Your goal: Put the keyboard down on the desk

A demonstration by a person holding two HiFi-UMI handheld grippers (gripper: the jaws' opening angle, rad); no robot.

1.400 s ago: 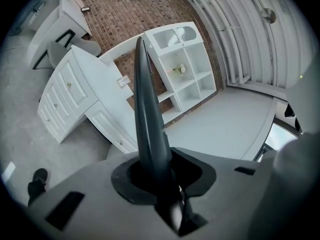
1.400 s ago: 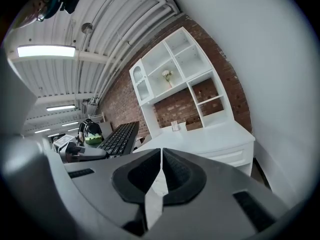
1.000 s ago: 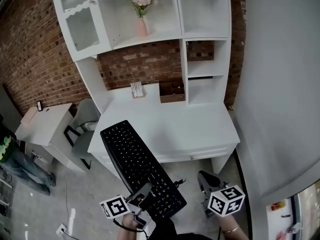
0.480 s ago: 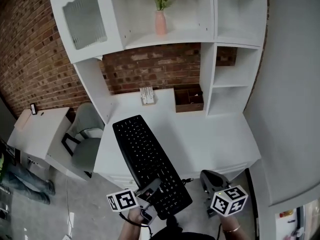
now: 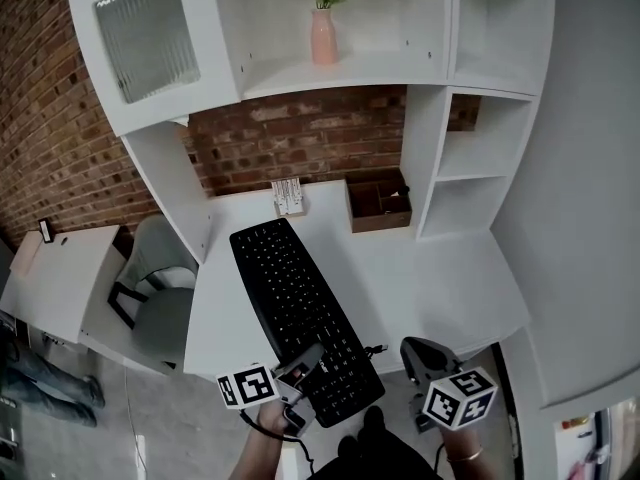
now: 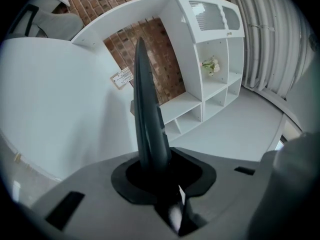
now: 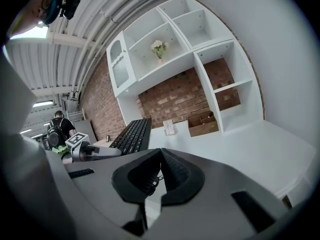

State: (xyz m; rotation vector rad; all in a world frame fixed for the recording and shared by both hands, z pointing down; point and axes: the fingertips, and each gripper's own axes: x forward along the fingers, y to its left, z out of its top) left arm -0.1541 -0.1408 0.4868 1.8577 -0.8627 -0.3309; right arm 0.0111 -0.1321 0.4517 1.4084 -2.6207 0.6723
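A long black keyboard (image 5: pixel 298 308) hangs over the left part of the white desk (image 5: pixel 440 273), its far end pointing toward the brick back wall. My left gripper (image 5: pixel 306 372) is shut on its near end, just off the desk's front edge. In the left gripper view the keyboard (image 6: pixel 146 119) shows edge-on, rising out of the closed jaws. My right gripper (image 5: pixel 413 354) hovers at the desk's front right, shut and holding nothing. The right gripper view shows the keyboard (image 7: pixel 131 134) and the left gripper (image 7: pixel 86 150) off to its left.
At the back of the desk stand a brown open box (image 5: pixel 379 200) and a small card holder (image 5: pixel 289 196). A pink vase with flowers (image 5: pixel 323 36) sits on the shelf above. A grey chair (image 5: pixel 160 293) and a white side table (image 5: pixel 50 278) are at the left.
The keyboard and both grippers have come forward toward the desk; the keyboard's far end now reaches further in over the desktop. The left grip is unchanged.
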